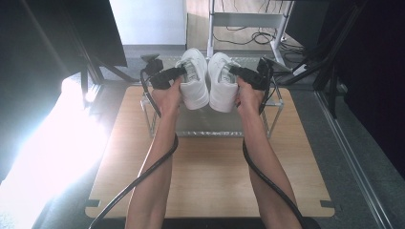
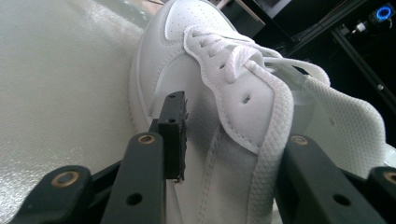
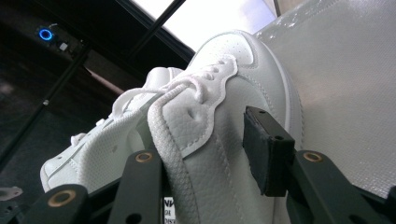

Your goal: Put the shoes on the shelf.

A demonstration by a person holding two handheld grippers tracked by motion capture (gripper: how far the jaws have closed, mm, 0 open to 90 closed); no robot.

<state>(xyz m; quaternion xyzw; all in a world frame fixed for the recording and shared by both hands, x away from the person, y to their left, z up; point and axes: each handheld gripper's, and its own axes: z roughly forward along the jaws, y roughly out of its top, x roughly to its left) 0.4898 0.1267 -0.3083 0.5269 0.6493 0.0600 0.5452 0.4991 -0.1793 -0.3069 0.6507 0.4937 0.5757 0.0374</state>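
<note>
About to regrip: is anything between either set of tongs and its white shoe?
Nothing visible. The left tongs straddle the left shoe collar; the right tongs straddle the right shoe collar, outer pads slightly off.

Smooth white leather shoes (image 1: 210, 81), wood table (image 1: 210, 176).

No text can be read; the right shoe's (image 3: 219, 130) inner label is cut off.

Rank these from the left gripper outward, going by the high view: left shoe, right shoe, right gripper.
1. The left shoe: its collar sits between the jaws of the left gripper, on the metal rack.
2. The right shoe: beside the first, toward the table's right.
3. The right gripper: farthest, at the right shoe's outer side.
</note>
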